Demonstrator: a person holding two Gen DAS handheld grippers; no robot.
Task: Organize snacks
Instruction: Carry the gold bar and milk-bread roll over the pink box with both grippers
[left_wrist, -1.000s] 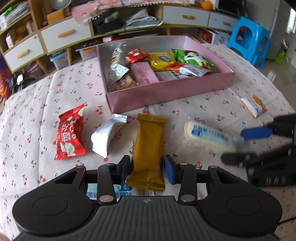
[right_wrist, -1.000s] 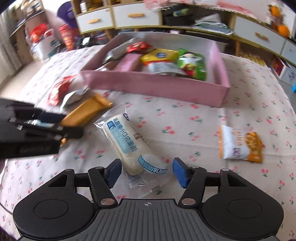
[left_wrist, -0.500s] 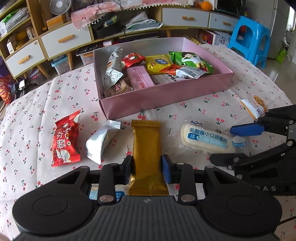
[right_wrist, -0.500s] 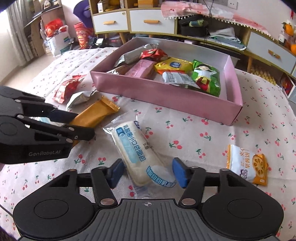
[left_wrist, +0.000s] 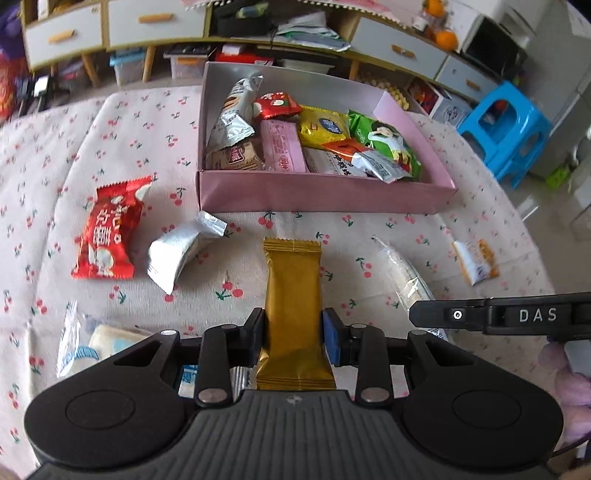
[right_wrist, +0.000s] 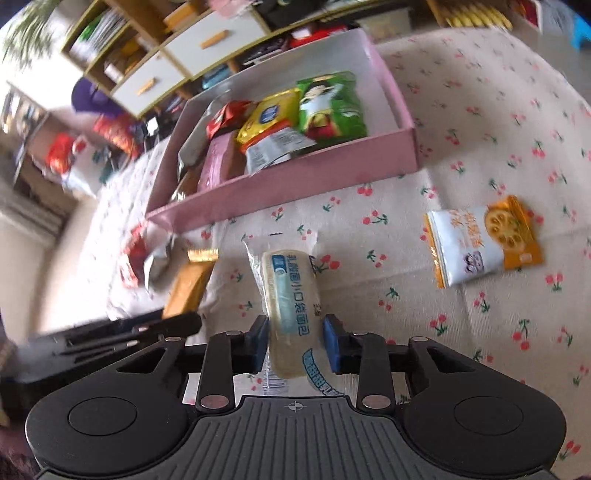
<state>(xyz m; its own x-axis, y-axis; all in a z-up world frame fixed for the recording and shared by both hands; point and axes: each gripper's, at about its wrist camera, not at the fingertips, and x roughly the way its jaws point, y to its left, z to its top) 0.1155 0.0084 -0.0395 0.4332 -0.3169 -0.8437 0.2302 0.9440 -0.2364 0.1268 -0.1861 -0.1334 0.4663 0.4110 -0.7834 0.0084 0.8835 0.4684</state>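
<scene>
A pink box (left_wrist: 321, 194) of several snacks stands at the far side of the cherry-print cloth. My left gripper (left_wrist: 293, 334) is shut on a gold packet (left_wrist: 291, 288), which points toward the box. To its right my right gripper (left_wrist: 417, 317) shows side-on. In the right wrist view, the right gripper (right_wrist: 294, 339) has its jaws closing, and both blue pads press on a clear-wrapped white bread pack (right_wrist: 288, 284) with blue print. The left gripper (right_wrist: 184, 325) and the gold packet (right_wrist: 188, 280) lie to its left.
A red packet (left_wrist: 107, 229) and a silver packet (left_wrist: 181, 251) lie left of the gold one. A white and orange packet (right_wrist: 484, 243) lies to the right. Another clear-wrapped pack (left_wrist: 85, 347) sits at the near left. Drawers and a blue stool (left_wrist: 506, 125) stand beyond the table.
The right jaws have closed onto the bread pack and that gripper has rolled, tilting its view. The left gripper has rolled a little while keeping hold of the gold packet.
</scene>
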